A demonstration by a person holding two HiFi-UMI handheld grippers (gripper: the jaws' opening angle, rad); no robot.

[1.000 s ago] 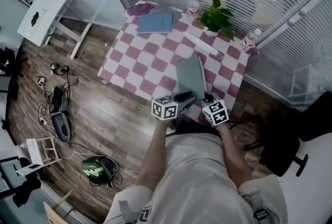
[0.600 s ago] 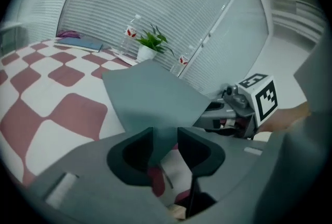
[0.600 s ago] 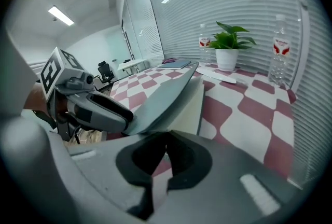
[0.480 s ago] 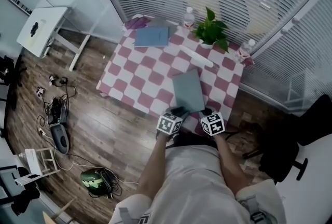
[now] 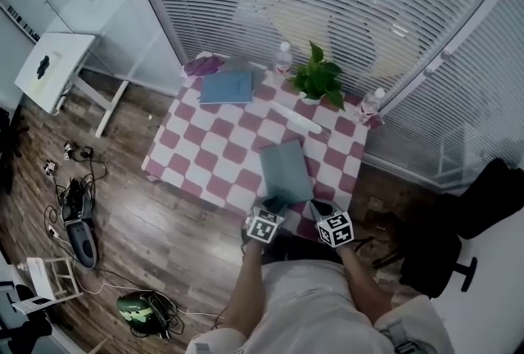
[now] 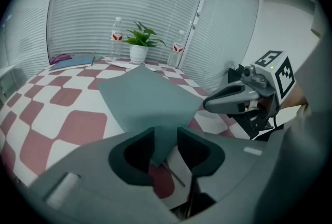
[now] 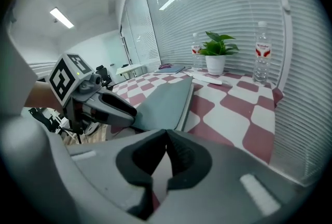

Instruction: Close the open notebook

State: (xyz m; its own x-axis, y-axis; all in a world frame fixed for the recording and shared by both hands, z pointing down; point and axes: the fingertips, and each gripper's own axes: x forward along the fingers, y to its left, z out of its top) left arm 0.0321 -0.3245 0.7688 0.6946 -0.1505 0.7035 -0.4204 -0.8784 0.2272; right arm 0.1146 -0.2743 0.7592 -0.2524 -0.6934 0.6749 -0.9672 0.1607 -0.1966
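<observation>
The grey-green notebook (image 5: 286, 168) lies closed and flat on the red-and-white checked table (image 5: 205, 156), near its front edge. My left gripper (image 5: 274, 203) sits at the notebook's near corner. In the left gripper view that corner (image 6: 155, 140) reaches in between the jaws of the left gripper (image 6: 166, 135), which stand apart and do not press on it. My right gripper (image 5: 315, 206) hovers just right of the same corner. In the right gripper view the right gripper (image 7: 166, 135) has its pads touching with nothing between them, and the notebook (image 7: 166, 98) lies ahead to the left.
At the back of the table stand a potted plant (image 5: 318, 80), two water bottles (image 5: 283, 57) (image 5: 370, 106), a blue book (image 5: 225, 87), a purple cloth (image 5: 201, 64) and a white strip (image 5: 296, 119). A black chair (image 5: 458, 238) is on the right. Cables litter the floor at left.
The notebook's cover, raised a second ago, has come down flat. My left gripper sank with it, and the right gripper shifted sideways near the front edge.
</observation>
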